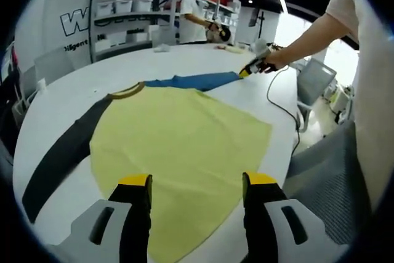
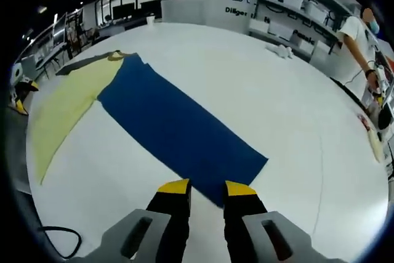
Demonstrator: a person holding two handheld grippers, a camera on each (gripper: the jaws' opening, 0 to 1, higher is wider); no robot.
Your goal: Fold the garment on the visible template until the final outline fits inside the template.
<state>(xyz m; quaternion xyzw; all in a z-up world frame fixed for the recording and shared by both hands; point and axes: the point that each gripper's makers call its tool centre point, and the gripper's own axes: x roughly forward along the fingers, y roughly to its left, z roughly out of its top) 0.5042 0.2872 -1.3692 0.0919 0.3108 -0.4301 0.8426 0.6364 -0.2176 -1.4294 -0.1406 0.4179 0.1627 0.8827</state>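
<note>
The white table holds a shirt spread flat: yellow body, one dark sleeve, one blue sleeve. It looks light and limp, so hems and cuffs are the places to pinch. The left gripper hangs spread over the yellow hem; the right gripper seems to pinch the blue cuff, though its jaws show a narrow gap.

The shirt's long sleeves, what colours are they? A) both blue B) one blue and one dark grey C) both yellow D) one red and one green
B: the blue sleeve stretches toward the right gripper, and the dark grey sleeve lies on the other side of the yellow body.
</note>
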